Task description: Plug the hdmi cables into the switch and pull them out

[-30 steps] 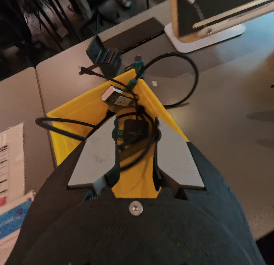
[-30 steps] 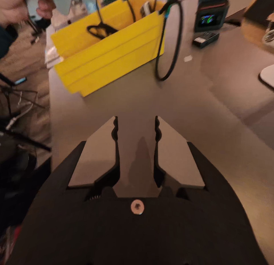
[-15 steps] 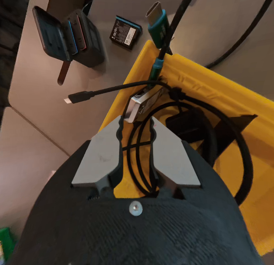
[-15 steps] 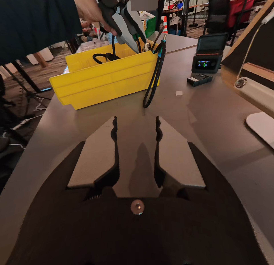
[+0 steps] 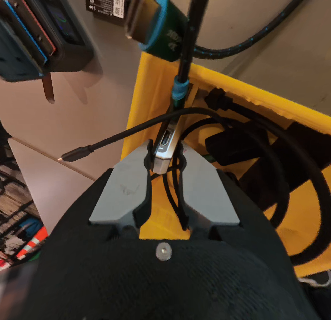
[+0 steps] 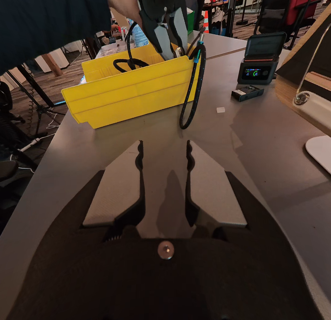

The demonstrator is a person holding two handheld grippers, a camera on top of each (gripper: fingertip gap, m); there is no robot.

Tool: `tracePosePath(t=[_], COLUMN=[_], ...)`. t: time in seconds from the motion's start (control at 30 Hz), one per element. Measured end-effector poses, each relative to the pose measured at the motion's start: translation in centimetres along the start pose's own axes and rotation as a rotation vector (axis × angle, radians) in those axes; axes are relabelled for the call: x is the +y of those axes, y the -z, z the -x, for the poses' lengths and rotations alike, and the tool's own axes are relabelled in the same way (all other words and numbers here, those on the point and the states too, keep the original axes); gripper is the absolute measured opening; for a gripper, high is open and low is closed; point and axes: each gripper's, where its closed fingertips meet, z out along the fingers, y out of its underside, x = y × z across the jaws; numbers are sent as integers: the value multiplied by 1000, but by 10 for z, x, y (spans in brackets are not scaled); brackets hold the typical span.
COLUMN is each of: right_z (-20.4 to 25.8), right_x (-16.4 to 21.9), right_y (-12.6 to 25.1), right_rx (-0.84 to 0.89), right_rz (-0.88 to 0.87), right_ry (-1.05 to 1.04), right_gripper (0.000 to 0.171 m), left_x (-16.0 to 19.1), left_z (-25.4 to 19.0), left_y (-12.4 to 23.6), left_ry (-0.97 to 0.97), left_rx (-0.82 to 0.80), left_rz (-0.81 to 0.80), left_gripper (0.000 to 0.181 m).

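Note:
The silver HDMI switch (image 5: 163,155) stands on end in the corner of the yellow bin (image 5: 148,96), with one open port facing me. My left gripper (image 5: 165,150) is down inside the bin, its jaws narrowed onto the switch's sides. A thin black cable (image 5: 172,194) runs between the fingers. A green and blue HDMI plug (image 5: 157,24) sticks up free above the bin wall, and its braided cable (image 6: 189,96) loops over onto the table. In the right wrist view the left gripper (image 6: 168,55) reaches into the bin (image 6: 134,96). My right gripper (image 6: 164,150) is open and empty over the table.
A black charging case (image 6: 256,72) and a small black battery (image 6: 247,92) lie right of the bin. A white monitor base (image 6: 320,153) is at the far right. A black power adapter (image 5: 232,146) and coiled cables fill the bin. A thin cable's plug (image 5: 75,154) juts over the wall.
My left gripper has gone down into the bin corner and narrowed its jaws around the switch. The right gripper has stayed open, nearly still over the table.

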Motion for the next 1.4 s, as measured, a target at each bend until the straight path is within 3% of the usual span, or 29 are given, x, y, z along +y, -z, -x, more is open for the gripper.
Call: tracePosePath(t=[0.03,0.2,0.33,0.5,0.6,0.73,0.8,0.83,0.9,1.07,1.4], right_z=[0,-1,-2,-2,-5,-10,-11,-12,-12,-11,-9], right_x=[0,-3,-4,-3,-3,-4,-6,-7,-9,-6,2], right_y=[0,3,5,8,13,19,22,23,26,22,14], right_rx=[0,7,17,44,76,93,91,94,98,89,96], right_rz=[0,-28,-36,-30,-29,-50,-66,-75,-85,-62,-6], right_ry=[-1,-5,-1,23,48,19,-2,-6,-6,-5,39], right_gripper=[45,42,41,39,37,37,37,37,36,36,36], left_x=[0,17,33,34,34,29,10,-2,-4,8,-34], left_z=[-1,22,67,64,60,58,52,45,33,24,5], left_y=[4,79,188,280,321,367,365,357,330,274,207], left_ry=[30,42,111,10,87,303,332,191,-73,-300,-156], left_rx=[1,-280,-784,-1206,-1338,-1324,-1139,-1108,-1103,-1027,-849], left_rz=[-2,-29,32,161,89,-192,-340,-302,-30,286,74], left_gripper=[24,20,18,19,18,17,17,18,19,18,18])
